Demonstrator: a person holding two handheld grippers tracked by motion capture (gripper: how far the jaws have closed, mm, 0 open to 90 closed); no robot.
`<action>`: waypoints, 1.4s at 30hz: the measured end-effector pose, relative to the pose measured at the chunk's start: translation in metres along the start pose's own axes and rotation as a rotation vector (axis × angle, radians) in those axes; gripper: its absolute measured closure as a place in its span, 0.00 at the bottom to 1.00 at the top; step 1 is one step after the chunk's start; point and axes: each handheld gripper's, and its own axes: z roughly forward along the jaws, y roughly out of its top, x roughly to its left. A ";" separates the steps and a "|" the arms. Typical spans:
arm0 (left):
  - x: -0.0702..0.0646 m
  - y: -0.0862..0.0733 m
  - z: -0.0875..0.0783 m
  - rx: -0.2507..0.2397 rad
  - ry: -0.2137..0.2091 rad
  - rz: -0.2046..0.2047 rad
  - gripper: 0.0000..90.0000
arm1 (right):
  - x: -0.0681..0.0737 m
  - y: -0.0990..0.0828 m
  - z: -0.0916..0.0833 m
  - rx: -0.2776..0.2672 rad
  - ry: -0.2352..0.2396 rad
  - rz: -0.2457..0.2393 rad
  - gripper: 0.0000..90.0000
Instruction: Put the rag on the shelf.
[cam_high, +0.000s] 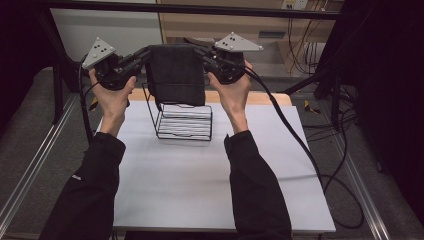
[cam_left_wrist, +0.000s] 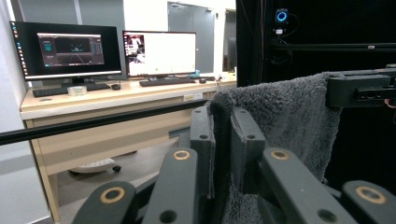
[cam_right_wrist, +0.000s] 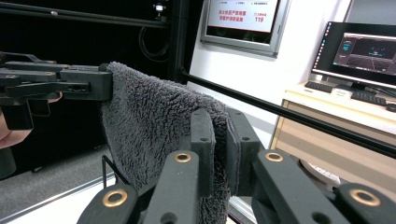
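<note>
Lab desks and monitors behind; over the white surface (cam_high: 165, 175), near its far edge, both the left gripper (cam_high: 145, 54) and right gripper (cam_high: 200, 51) clamp a grey towel (cam_high: 175, 75) stretched above the wire rack (cam_high: 182, 122); next, likely lowering and draping it squarely.

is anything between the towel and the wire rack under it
Nothing visible. The grey towel hangs from the left gripper and right gripper, each shut on a top corner. Its lower edge hangs right at the top bar of the black wire rack, with nothing between them.
</note>
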 end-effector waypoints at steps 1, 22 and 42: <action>0.000 0.000 0.000 0.001 0.001 0.003 0.90 | 0.000 0.000 0.000 -0.001 0.000 -0.002 0.93; -0.009 -0.007 -0.018 -0.007 -0.013 0.035 0.90 | 0.016 -0.005 -0.016 -0.005 0.031 -0.055 0.93; -0.017 -0.017 -0.033 -0.010 -0.020 0.052 0.90 | 0.029 -0.011 -0.028 0.004 0.049 -0.066 0.93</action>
